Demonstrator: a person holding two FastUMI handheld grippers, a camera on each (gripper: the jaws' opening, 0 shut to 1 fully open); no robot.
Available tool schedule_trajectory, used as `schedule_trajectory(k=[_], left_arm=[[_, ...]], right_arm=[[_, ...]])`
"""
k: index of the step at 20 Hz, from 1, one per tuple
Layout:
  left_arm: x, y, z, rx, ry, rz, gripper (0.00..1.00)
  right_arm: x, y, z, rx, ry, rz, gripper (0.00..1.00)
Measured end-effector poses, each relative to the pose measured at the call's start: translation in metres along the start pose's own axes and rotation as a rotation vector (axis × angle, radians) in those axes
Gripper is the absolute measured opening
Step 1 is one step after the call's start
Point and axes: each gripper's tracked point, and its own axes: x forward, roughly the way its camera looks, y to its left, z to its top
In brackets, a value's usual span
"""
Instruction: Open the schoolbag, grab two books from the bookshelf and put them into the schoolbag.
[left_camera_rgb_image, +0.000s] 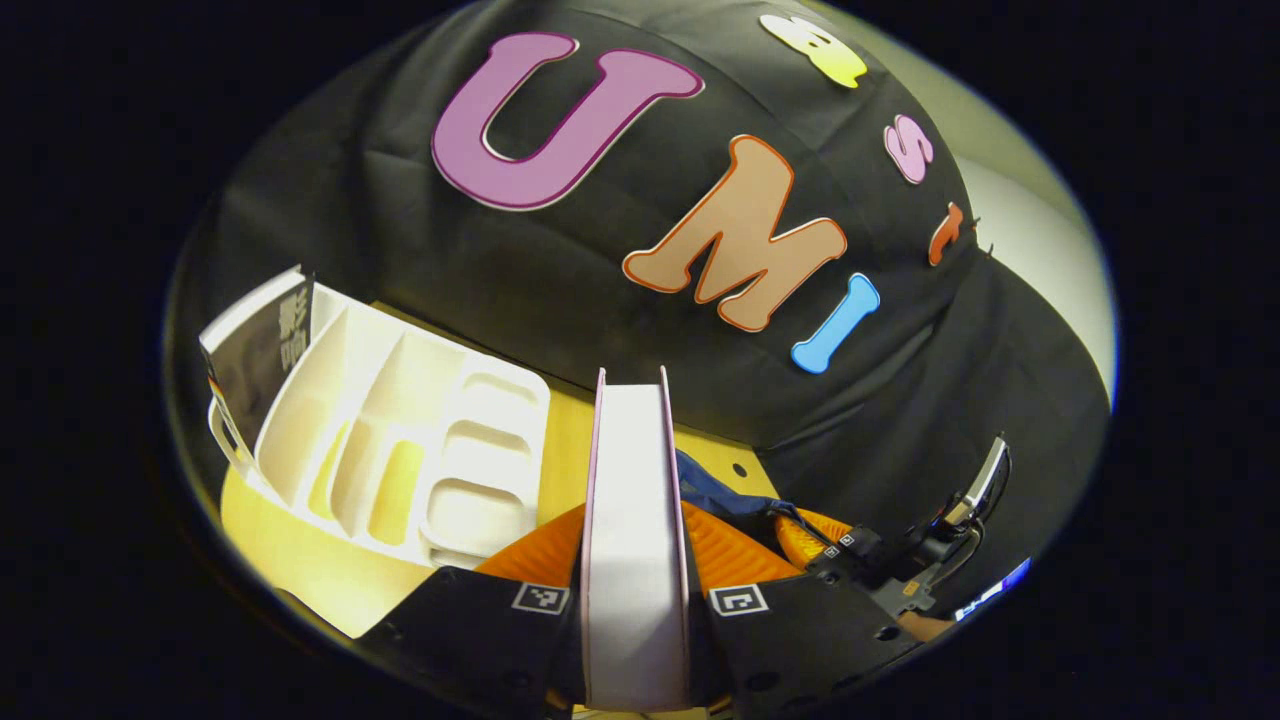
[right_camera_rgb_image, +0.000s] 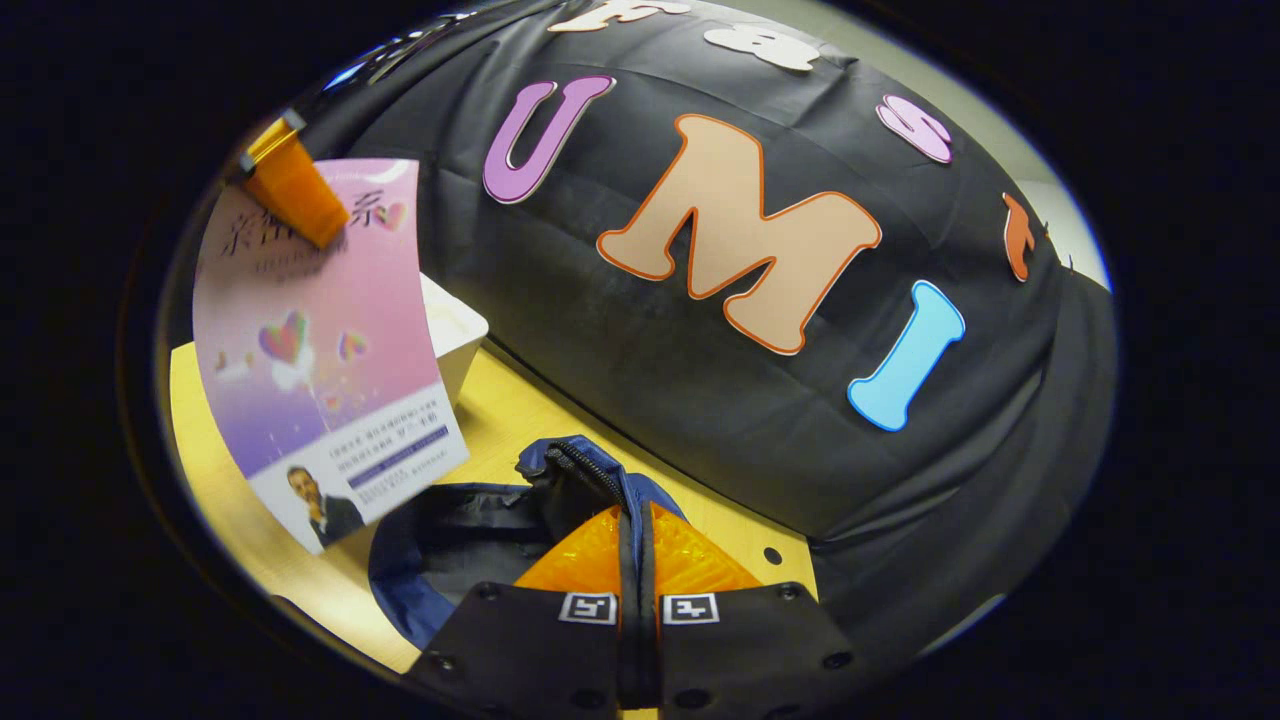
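Note:
My left gripper is shut on a pink-covered book, seen edge-on with its white page block facing me. In the right gripper view the same book hangs upright above the table, left of the bag's mouth, with one of the left gripper's fingers on its top corner. The blue schoolbag lies open, its dark inside showing. My right gripper is shut on the bag's zippered rim and holds it up. The white bookshelf stands at the left with a dark book in its far slot.
The yellow table carries the bag and the bookshelf. The booth's black cloth wall rises close behind them. In the left gripper view the right gripper and its cables show low on the right, beside a bit of the blue bag.

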Motion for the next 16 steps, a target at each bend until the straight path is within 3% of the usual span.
schedule_trajectory(k=[6,13,16], left_arm=[[0.033,-0.005,-0.039,-0.116,-0.022,0.003,0.36],[0.066,-0.01,-0.071,-0.159,-0.083,0.033,0.36],[0.081,-0.009,-0.081,-0.225,-0.117,0.036,0.36]], right_arm=[[0.003,0.0,0.001,0.019,-0.001,0.019,0.03],[0.008,-0.002,0.002,0.096,0.001,0.031,0.03],[0.008,0.001,0.002,0.12,-0.002,0.046,0.02]])
